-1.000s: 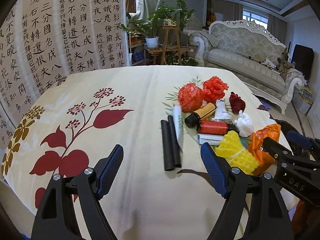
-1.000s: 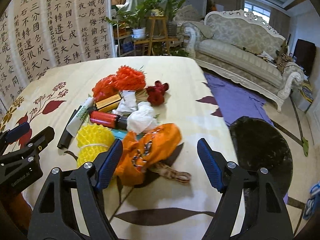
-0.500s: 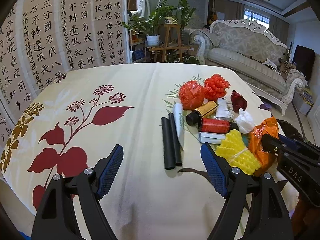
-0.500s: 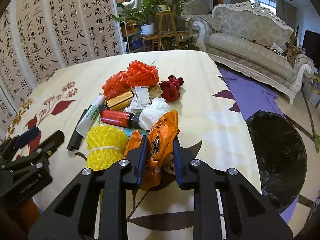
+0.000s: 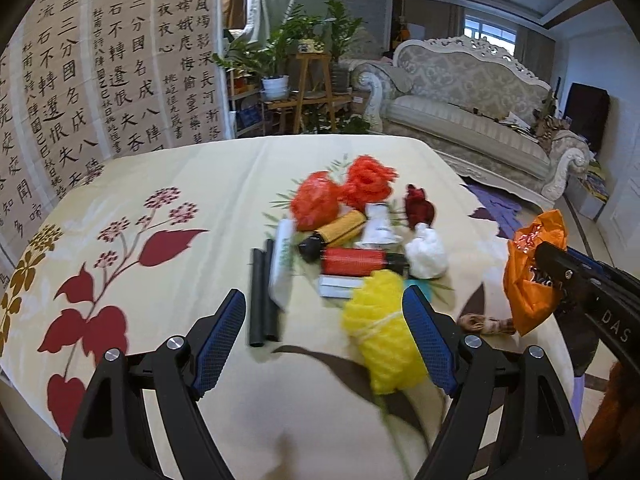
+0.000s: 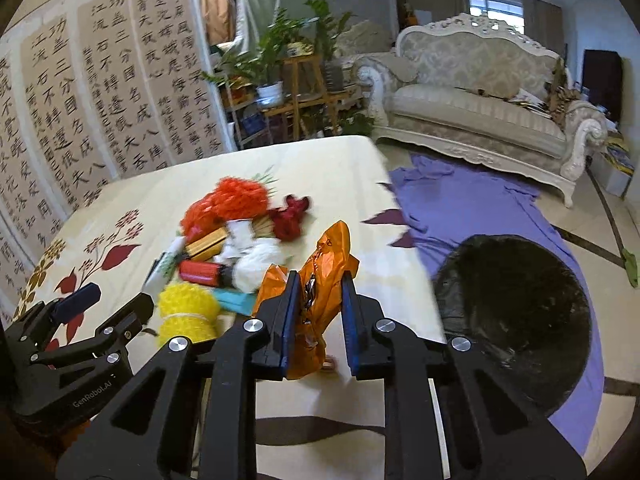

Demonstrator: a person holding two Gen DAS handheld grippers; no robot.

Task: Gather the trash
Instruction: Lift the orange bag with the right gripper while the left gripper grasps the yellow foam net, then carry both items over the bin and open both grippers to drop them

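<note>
My right gripper [image 6: 316, 312] is shut on an orange plastic bag [image 6: 320, 272] and holds it above the table's right edge; the bag also shows in the left wrist view [image 5: 534, 272]. My left gripper [image 5: 324, 336] is open and empty, low over the table, with the yellow foam net [image 5: 384, 344] beside its right finger. A pile of trash lies on the floral cloth: red net balls [image 5: 344, 196], a red tube [image 5: 354, 261], a yellow bottle [image 5: 340, 232], white crumpled paper [image 5: 426, 254], black tubes [image 5: 262, 300]. A black-lined trash bin [image 6: 516, 316] stands on the floor right of the table.
The table with the cream floral cloth [image 5: 140, 240] ends at the right near a purple rug [image 6: 480, 208]. A brown scrap [image 5: 486, 324] lies near the table edge. A calligraphy screen [image 5: 100, 60], plants [image 5: 288, 60] and a sofa [image 5: 472, 120] stand behind.
My right gripper closed on the orange bag, lifted it off the table and carried it right. My left gripper stayed open and moved closer to the yellow net.
</note>
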